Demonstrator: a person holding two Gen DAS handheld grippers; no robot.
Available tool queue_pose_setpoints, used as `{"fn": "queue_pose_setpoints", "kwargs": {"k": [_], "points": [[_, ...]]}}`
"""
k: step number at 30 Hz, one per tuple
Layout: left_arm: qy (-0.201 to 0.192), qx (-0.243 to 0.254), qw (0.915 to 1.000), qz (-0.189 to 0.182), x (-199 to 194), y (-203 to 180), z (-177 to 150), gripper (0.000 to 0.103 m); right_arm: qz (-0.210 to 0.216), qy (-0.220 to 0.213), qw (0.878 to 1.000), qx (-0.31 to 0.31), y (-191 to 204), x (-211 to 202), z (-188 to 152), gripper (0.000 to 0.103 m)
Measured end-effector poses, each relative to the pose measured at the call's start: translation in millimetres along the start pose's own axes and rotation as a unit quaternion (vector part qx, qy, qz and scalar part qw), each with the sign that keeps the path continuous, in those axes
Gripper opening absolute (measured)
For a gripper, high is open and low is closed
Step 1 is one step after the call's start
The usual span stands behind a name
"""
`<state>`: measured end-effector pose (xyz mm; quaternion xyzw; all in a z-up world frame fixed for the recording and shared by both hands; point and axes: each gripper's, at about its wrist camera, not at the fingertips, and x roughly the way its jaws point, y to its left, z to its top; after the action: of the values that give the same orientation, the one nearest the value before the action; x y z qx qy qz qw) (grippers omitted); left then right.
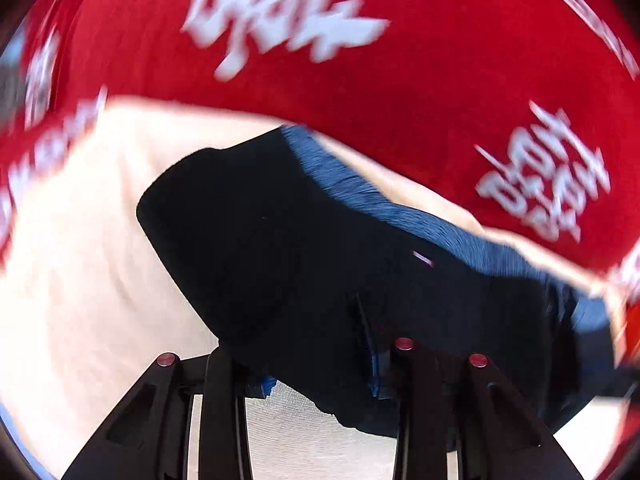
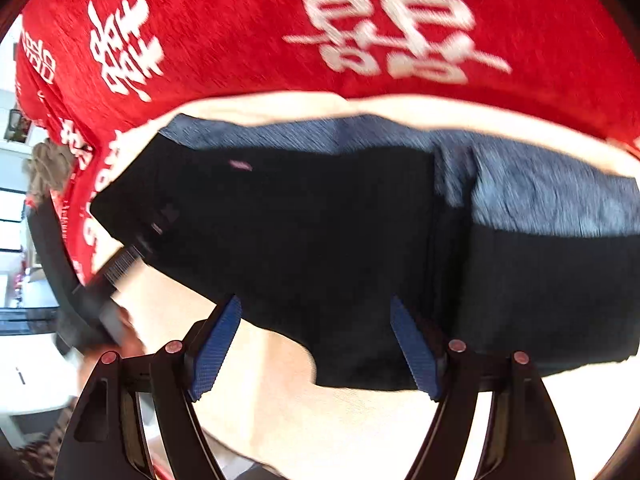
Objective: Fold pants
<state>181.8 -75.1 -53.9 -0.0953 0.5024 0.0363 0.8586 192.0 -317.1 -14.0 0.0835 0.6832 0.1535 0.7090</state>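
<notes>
Now L tool [image 1: 320,384] pinching pants [image 1: 280,248] edge; R tool [image 2: 316,344] agape above pants.

Dark navy pants [image 2: 320,232] folded, lighter blue inside showing, on cream cloth.

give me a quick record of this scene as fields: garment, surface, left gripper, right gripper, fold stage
garment: dark pants with a lighter blue inner band along the far edge
surface: cream cloth over a red blanket with white characters
left gripper: left gripper closed on the near edge of the pants, fabric bunched between its fingers
right gripper: right gripper open, blue pads apart at the pants' near edge, not pinching
fold stage: cannot tell; image blurred
</notes>
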Motion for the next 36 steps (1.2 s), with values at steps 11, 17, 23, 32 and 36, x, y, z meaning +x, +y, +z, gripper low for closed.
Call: {"fn": "queue_pose_setpoints", "kwargs": {"k": [11,17,23,32,36], "points": [[-0.042,0.159,0.9843,0.062,-9.0,-39.6,-13.1,0.035,0.089,0.101,0.988,-0.072,125.5,24.4,114.6,0.083],[-0.039,0.164,0.9836,0.064,-9.8,-40.3,-12.2,0.035,0.022,0.176,0.967,-0.182,210.7,81.8,117.4,0.083],[-0.043,0.167,0.9826,0.069,-13.5,-44.2,-13.4,0.035,-0.041,0.241,0.949,-0.201,226.1,127.8,118.0,0.080],[-0.054,0.181,0.9809,0.046,-38.7,-68.0,-9.6,0.035,0.007,0.178,0.967,-0.180,183.3,80.0,113.2,0.018],[-0.067,0.183,0.9808,0.015,-68.7,-88.1,-1.8,0.035,0.065,0.125,0.979,-0.149,149.5,30.6,104.5,0.018]]}}
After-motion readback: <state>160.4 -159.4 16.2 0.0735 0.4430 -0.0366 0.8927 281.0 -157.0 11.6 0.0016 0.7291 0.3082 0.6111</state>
